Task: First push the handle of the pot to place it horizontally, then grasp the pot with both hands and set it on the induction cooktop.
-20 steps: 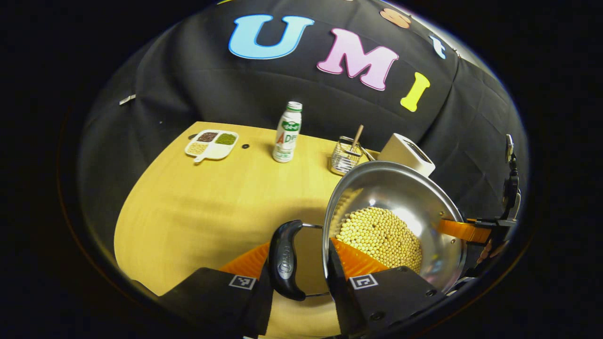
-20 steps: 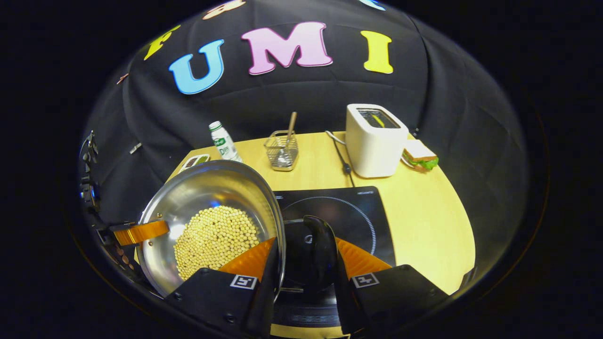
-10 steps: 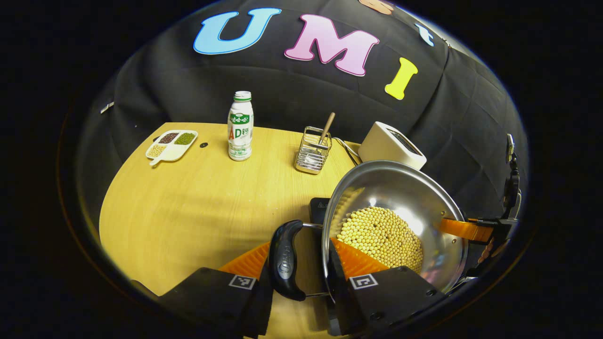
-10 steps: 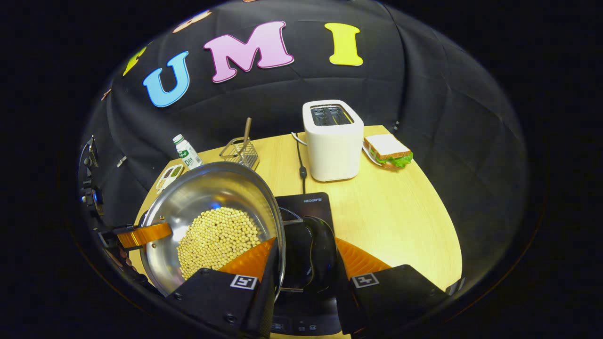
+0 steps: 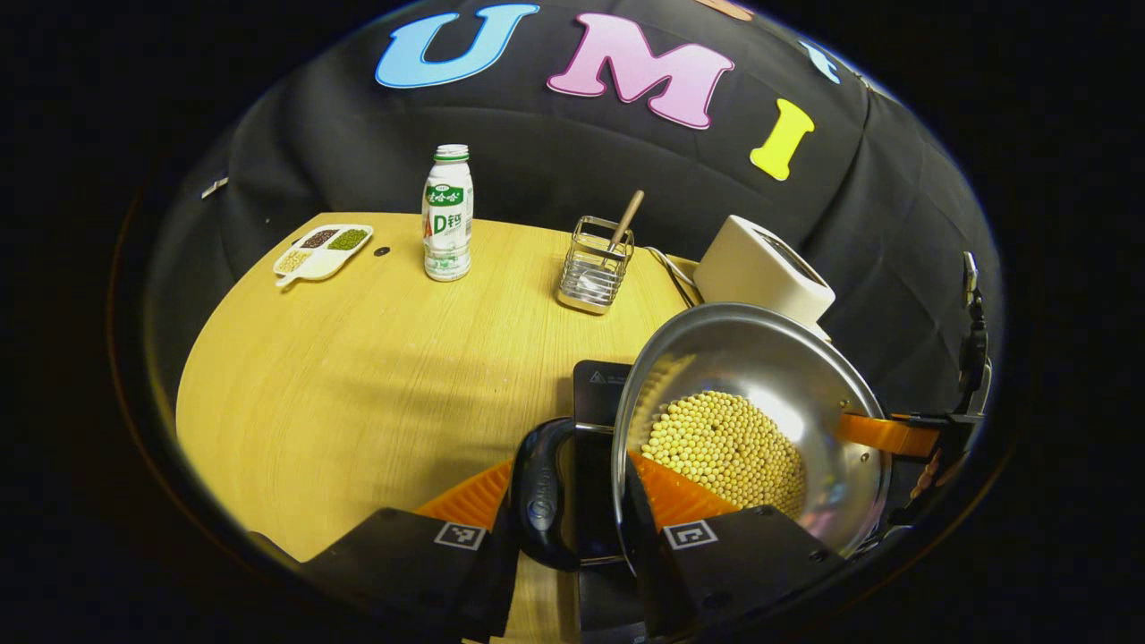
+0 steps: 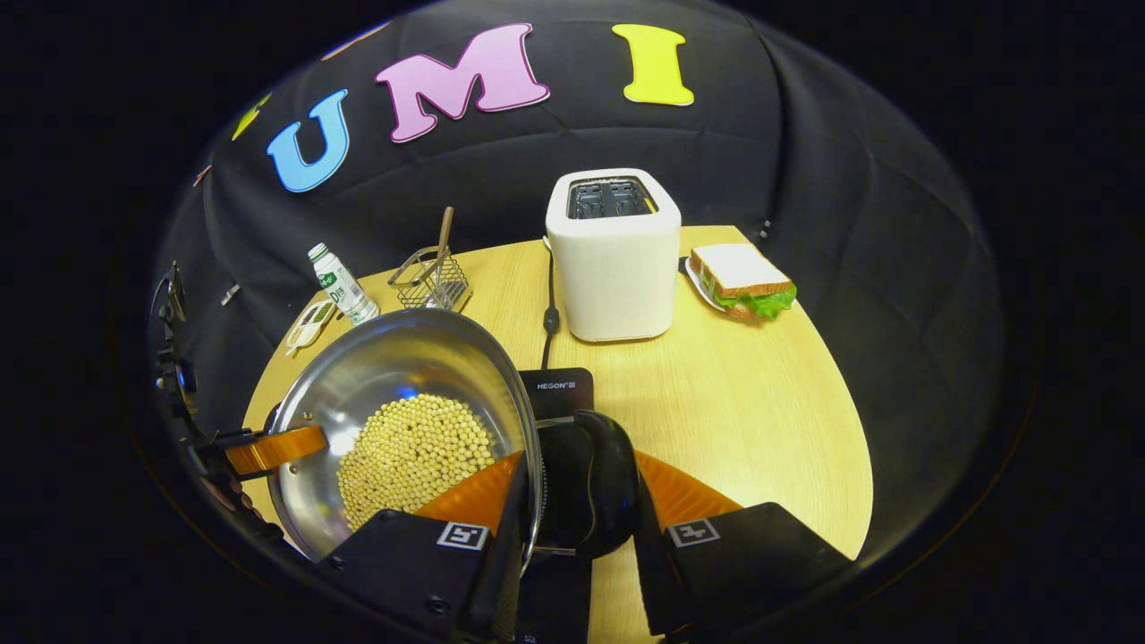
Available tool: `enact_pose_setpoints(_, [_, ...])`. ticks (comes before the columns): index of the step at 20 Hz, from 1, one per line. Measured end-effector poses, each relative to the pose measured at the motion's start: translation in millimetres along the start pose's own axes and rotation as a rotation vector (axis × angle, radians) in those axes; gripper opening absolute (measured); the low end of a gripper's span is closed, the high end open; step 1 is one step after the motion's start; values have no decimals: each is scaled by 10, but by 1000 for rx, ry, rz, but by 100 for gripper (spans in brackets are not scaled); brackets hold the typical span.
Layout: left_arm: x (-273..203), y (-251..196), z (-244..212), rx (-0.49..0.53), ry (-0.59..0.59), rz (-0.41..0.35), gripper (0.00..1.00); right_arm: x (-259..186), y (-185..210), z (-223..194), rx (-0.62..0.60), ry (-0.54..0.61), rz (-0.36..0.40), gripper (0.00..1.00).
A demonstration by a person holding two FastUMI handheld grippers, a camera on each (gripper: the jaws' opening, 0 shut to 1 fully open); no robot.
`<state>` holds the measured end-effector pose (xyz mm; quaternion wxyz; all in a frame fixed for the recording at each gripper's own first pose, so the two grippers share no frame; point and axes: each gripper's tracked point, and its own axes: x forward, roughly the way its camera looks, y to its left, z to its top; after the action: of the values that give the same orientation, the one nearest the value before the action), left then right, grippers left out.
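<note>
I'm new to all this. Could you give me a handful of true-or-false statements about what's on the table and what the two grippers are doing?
1. The pot holds yellow beans. True.
2. The toaster lies on its side. False: it stands upright.
3. Each gripper clamps a pot handle: left gripper, right gripper. True.
4. The sandwich sits inside the pot. False: it rests on the table beside the toaster.
5. The bottle has tipped over. False: it stands upright.
</note>
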<state>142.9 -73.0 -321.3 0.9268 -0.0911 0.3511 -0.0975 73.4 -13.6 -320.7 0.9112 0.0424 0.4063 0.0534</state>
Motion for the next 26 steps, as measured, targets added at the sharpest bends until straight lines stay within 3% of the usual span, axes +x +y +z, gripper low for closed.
enact_pose_setpoints(10, [49,-12,-65,15,-14,48,58,91,-90,-107,46,16,33,55])
enact_pose_setpoints(13, [44,-21,-102,20,-20,81,60,98,-117,-122,19,0,28,60])
enact_pose_setpoints(26, [50,-19,-119,16,-18,121,66,95,-111,-134,67,-10,68,62])
